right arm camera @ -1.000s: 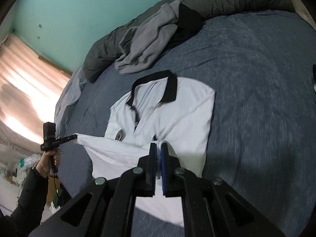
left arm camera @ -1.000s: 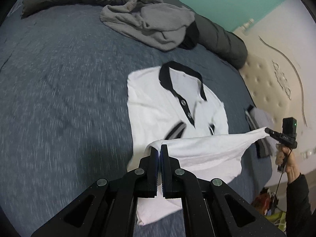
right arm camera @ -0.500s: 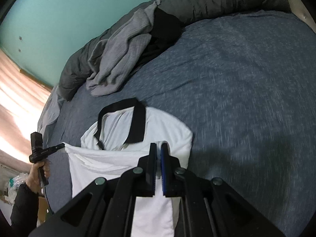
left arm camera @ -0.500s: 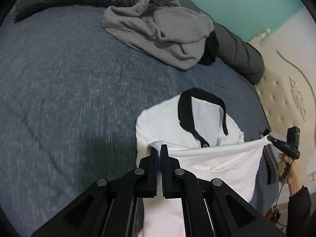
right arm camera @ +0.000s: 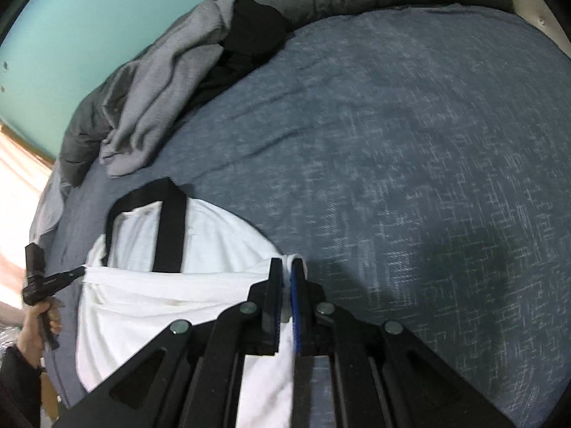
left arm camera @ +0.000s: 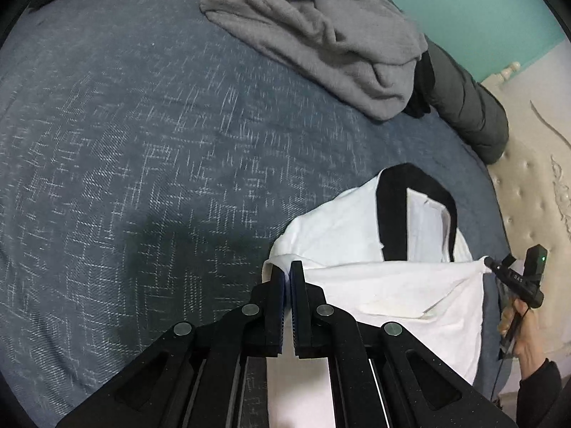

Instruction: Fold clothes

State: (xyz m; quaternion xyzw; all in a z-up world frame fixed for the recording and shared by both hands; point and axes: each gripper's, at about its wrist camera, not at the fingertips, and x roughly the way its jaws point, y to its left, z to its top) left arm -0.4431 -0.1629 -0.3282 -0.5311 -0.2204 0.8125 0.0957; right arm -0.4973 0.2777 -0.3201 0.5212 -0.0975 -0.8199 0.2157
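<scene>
One white shirt with a black collar lies on the bed, near the edge closest to the person. Its lower part is lifted and doubled toward the collar, forming a taut horizontal edge that spans between two tools, just below the collar.

Tool count: two. The left tool is clamped narrow on one corner of the lifted edge; white fabric shows between and around its fingertips. The right tool is likewise clamped narrow on the opposite corner, with a fold of white fabric pinched between its blue-lined pads. Each tool appears in the other's view, gripped by a hand: right hand with a dark sleeve, left hand with a dark sleeve.

Other garments: one grey garment, crumpled, well apart from the shirt at the far side of the bed, with one black item partly beneath it. One dark grey duvet is rolled along the far edge.

Surface: blue-grey woven sheet, mostly flat, with slight creases. Room: teal wall behind the bed; cream tufted headboard at one end.
</scene>
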